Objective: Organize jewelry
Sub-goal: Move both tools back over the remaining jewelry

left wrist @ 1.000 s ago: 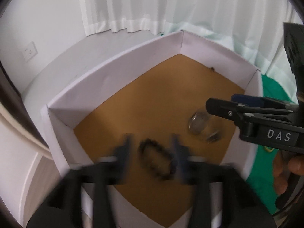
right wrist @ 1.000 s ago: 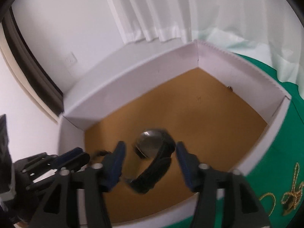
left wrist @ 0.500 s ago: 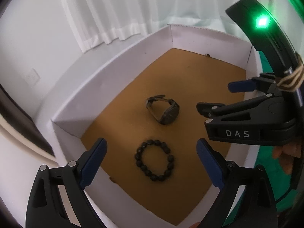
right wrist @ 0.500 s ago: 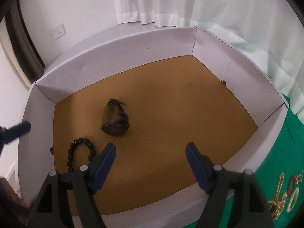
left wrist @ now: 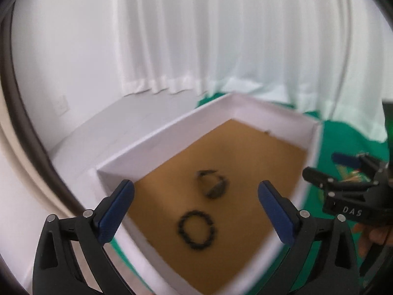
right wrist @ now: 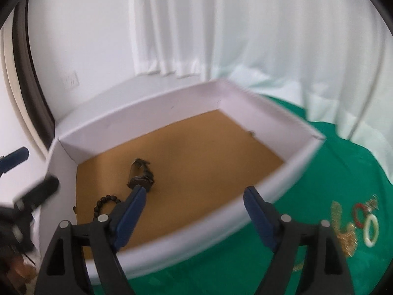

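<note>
- A shallow white box point(left wrist: 172, 132) with a tan cardboard floor sits on a surface draped in green cloth point(right wrist: 331, 162); a white curtain point(left wrist: 221, 36) hangs behind it.
- Two pieces of jewelry lie inside the box, both toward its near left corner as seen from the right wrist view.
- The watch point(left wrist: 212, 184) is dark, with a round case and a strap curled into a closed loop. It rests on its side, case toward the near rim. In the right wrist view its long axis runs from the near side away toward the back wall.
- The bead bracelet point(left wrist: 196, 229) is a ring of small black beads lying flat on the floor, just nearer than the watch and not touching it. As a flat ring it points no particular way.
- More jewelry lies outside on the green cloth to the right: a gold chain point(right wrist: 343, 231), a red ring point(right wrist: 359, 215) and a white bangle point(right wrist: 371, 232), close together and blurred.
- The left gripper point(left wrist: 196, 211) hovers above the near part of the box, its blue-padded jaws spread wide and opening, with nothing pinched between them.
- The right gripper point(right wrist: 194, 216) hangs over the near rim, its jaws apart and opening, empty as well.
</note>
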`<state>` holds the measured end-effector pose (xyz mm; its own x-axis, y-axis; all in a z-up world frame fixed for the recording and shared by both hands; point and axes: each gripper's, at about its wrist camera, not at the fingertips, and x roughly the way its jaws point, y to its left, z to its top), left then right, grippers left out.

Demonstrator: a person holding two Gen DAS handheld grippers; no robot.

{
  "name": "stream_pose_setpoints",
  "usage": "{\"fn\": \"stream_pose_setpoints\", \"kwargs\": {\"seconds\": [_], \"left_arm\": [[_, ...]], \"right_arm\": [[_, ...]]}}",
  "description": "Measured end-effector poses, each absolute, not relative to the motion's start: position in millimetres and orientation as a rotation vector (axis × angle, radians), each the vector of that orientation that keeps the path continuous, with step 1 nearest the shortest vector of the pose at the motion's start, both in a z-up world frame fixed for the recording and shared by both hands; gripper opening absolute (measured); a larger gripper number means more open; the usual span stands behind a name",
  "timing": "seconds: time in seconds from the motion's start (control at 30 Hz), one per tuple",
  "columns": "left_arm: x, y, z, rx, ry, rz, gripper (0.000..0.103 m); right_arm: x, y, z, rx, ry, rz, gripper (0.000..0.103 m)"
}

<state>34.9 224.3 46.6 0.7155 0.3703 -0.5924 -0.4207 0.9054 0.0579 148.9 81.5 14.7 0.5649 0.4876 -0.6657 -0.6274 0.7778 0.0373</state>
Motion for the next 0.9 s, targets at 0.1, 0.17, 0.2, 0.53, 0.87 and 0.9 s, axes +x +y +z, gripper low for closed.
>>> {"fn": "stream_pose_setpoints", "kwargs": {"seconds": [0.1, 0.17, 0.2, 0.53, 0.87, 0.9], "left_arm": [[27.2, 192.5, 53.4, -0.123, 0.643, 0.277, 0.101], [23.7, 167.8, 48.9, -0.146, 0.656, 0.192, 0.101], [22.4, 154.4, 43.6, -0.152, 0.666, 0.159, 0.101], [60.4, 43.5, -60.1, 0.026, 0.932, -0.08, 0.101], [66.1, 13.9, -109.3, 0.103, 0.972, -0.068, 0.101], [65.9, 11.5, -109.9, 0.102, 0.967, -0.069, 0.101]], "right_arm": [[139.0, 39.5, 22.7, -0.195, 0.685, 0.586, 0.084], [129.3, 4.3, 20.2, -0.186, 0.683, 0.529, 0.087], [123.1, -12.4, 17.5, -0.186, 0.691, 0.505, 0.087], [83.3, -168.6, -58.6, -0.126, 0.928, 0.196, 0.087], [61.9, -197.6, -78.5, -0.12, 0.949, 0.105, 0.087], [60.0, -199.9, -78.8, -0.12, 0.944, 0.106, 0.087]]}}
